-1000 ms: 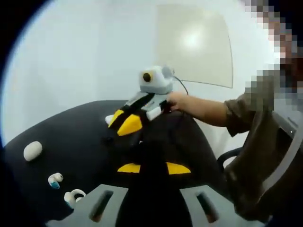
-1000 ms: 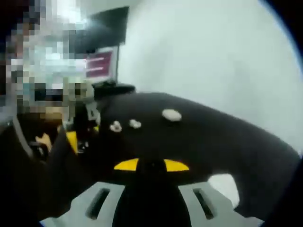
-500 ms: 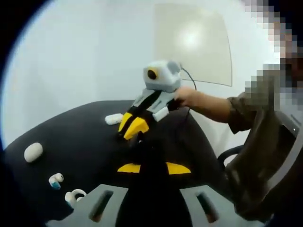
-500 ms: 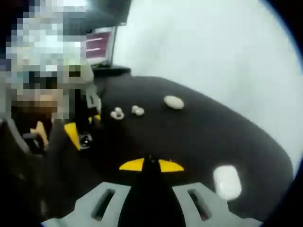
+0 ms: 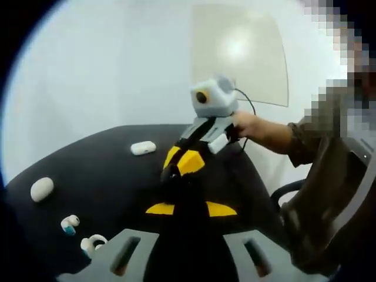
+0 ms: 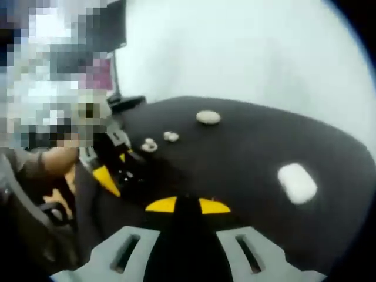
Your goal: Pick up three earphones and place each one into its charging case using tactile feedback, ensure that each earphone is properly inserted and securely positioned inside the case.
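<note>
On the black table (image 5: pixel 100 158) lie a rounded-rectangular white case (image 5: pixel 143 148), an oval white case (image 5: pixel 42 189) and two white earphones (image 5: pixel 69 223) (image 5: pixel 93 243) near the left front edge. My left gripper (image 5: pixel 190 205) hovers low over the table, jaws slightly apart with nothing between them. The right gripper (image 5: pixel 172 172), held by a hand (image 5: pixel 249 125), points down at the table just ahead of it. In the right gripper view my right gripper (image 6: pixel 187 202) is shut with nothing visible in it. There the rectangular case (image 6: pixel 297 183) lies right, the oval case (image 6: pixel 208 117) far, the earphones (image 6: pixel 171 137) (image 6: pixel 148 145) between. The left gripper (image 6: pixel 120 173) sits at left.
A person sits by the table's right side on an office chair (image 5: pixel 346 194). A beige panel (image 5: pixel 241 56) hangs on the white wall. A monitor (image 6: pixel 100 73) stands beyond the table. The table's curved edge (image 6: pixel 352 147) runs close behind the rectangular case.
The right gripper has swung away from the rectangular case toward the left gripper's tips, and its jaws have closed. The left gripper has stayed put.
</note>
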